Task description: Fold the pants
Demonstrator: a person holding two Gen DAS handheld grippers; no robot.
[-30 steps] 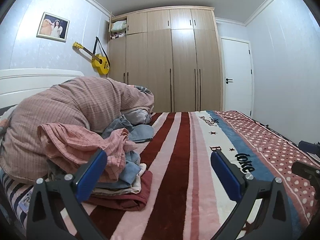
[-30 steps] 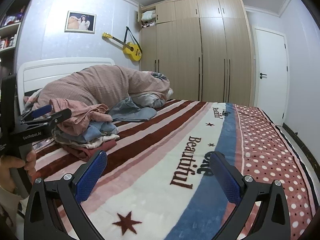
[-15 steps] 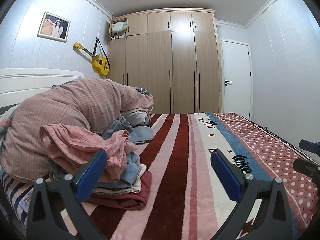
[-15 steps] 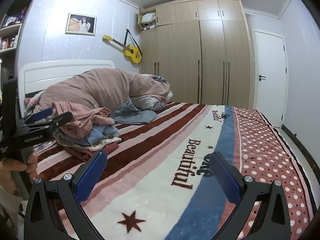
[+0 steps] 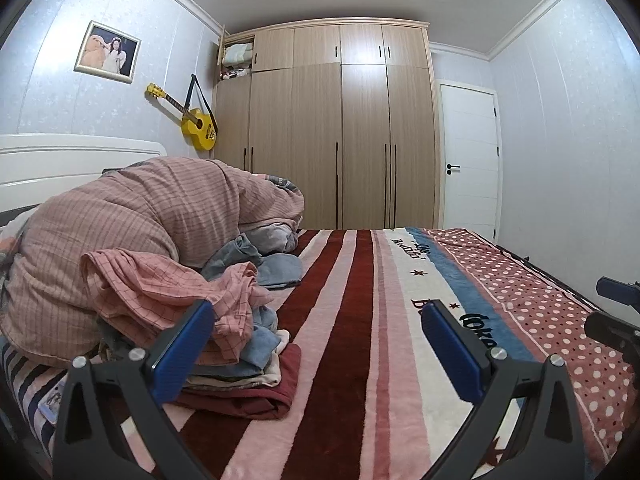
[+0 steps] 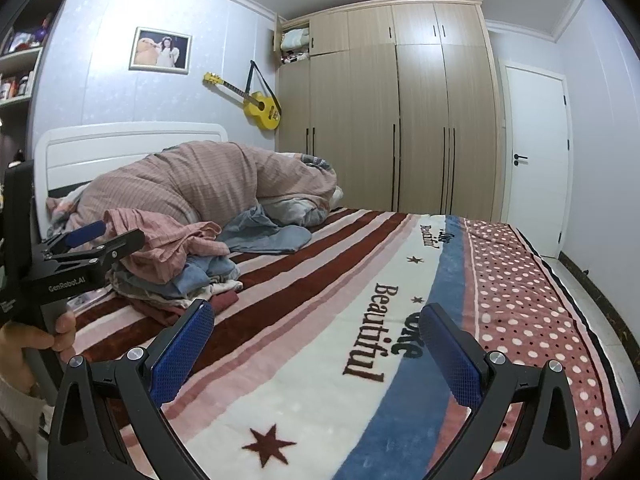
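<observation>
Your left gripper (image 5: pixel 316 344) and right gripper (image 6: pixel 318 350) are wide apart and hold nothing, ready to pick pants from the clothes pile (image 5: pixel 224 320) on the bed (image 6: pixel 360 320).

Pale walls, a tall wooden wardrobe (image 5: pixel 340 128), a white door (image 5: pixel 468 164) and a yellow guitar (image 5: pixel 196 126).

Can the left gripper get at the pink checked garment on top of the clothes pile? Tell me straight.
Probably yes. The left gripper is open and empty, the pink checked garment lies uncovered atop the clothes pile, just ahead of its left jaw, nothing between.
</observation>
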